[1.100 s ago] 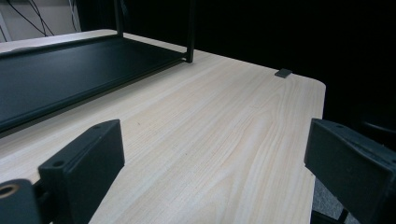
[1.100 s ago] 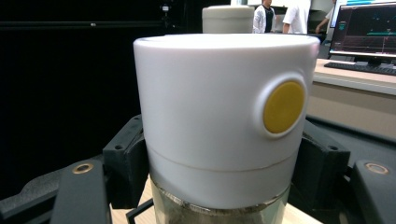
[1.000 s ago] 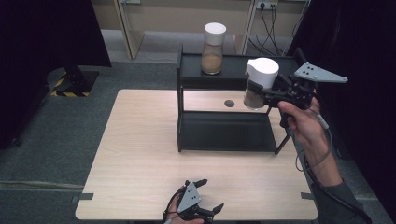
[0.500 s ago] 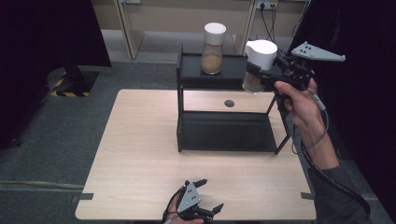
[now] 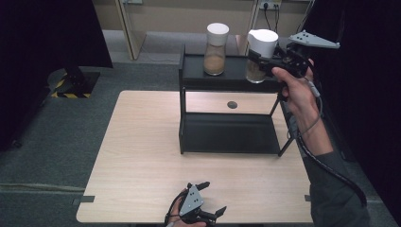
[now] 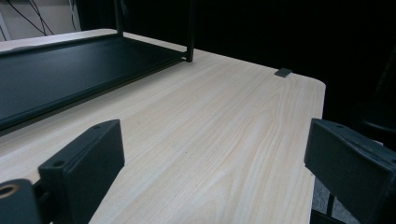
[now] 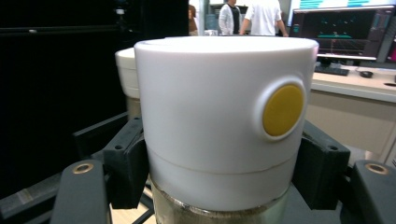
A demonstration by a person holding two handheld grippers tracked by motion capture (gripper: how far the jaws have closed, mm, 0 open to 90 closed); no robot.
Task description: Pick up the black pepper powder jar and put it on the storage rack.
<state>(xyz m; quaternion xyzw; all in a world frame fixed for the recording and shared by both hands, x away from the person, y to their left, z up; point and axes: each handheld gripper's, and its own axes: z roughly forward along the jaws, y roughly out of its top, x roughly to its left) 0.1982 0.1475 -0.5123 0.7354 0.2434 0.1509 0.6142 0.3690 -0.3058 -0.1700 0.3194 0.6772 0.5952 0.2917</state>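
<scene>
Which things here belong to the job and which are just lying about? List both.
In the job: jar held by the right gripper; second jar; black shelf.
Lying about: left gripper, open, idle on the table; small grey pad.

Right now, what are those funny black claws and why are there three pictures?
A person sits at a wooden table and holds a grabbing tool in each hand. One picture comes from a camera up high. The other two come from small cameras riding on the tools, so you look along their black fingers.

On the table stands a black shelf. On its top sits a jar with a white lid and brown powder inside.

The right gripper is squeezed shut on a second jar just like it, holding it at the shelf's top right end. Close up, its white lid has a yellow dot.

The left gripper rests near the table's front edge, fingers wide apart, holding nothing.
</scene>
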